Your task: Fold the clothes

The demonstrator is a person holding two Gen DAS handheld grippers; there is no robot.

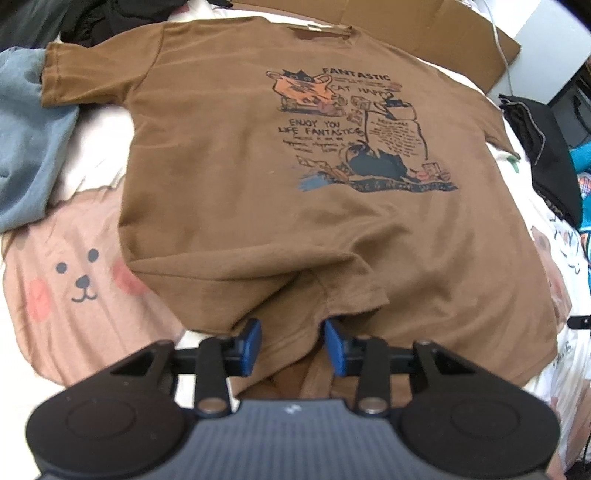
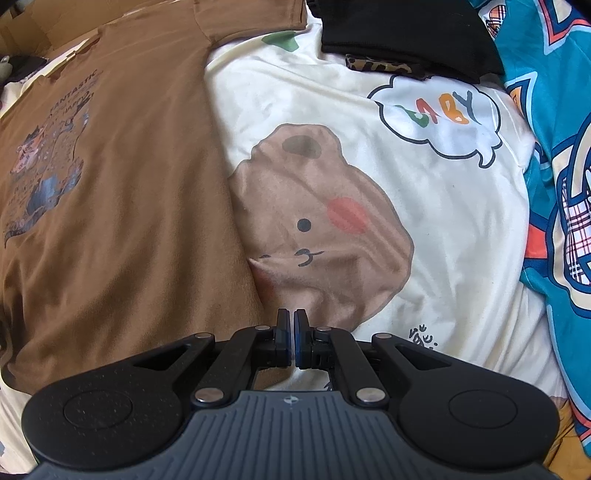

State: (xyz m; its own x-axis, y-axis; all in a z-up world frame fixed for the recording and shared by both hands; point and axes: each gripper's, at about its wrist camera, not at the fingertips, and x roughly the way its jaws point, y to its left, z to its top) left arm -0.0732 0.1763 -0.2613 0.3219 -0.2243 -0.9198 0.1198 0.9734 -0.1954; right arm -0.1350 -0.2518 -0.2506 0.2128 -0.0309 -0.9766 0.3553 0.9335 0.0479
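A brown T-shirt [image 1: 258,192] with a cat print lies spread flat on the bed, collar at the far end and print facing up. Its near hem is bunched and rumpled. My left gripper [image 1: 294,334] is open at that hem, and a fold of the brown cloth lies between its blue pads [image 1: 254,341]. In the right wrist view the same T-shirt [image 2: 122,177] fills the left side. My right gripper [image 2: 291,319] is shut with nothing between its fingers, hovering over the bedsheet [image 2: 443,229] just right of the shirt's side edge.
The bedsheet [image 1: 74,295] is cream with bear faces. A blue-grey garment [image 1: 22,147] lies left of the shirt and a black garment [image 1: 539,147] to its right. Cardboard [image 1: 424,26] sits behind the collar. Teal patterned fabric [image 2: 554,155] and black cloth [image 2: 402,33] border the right side.
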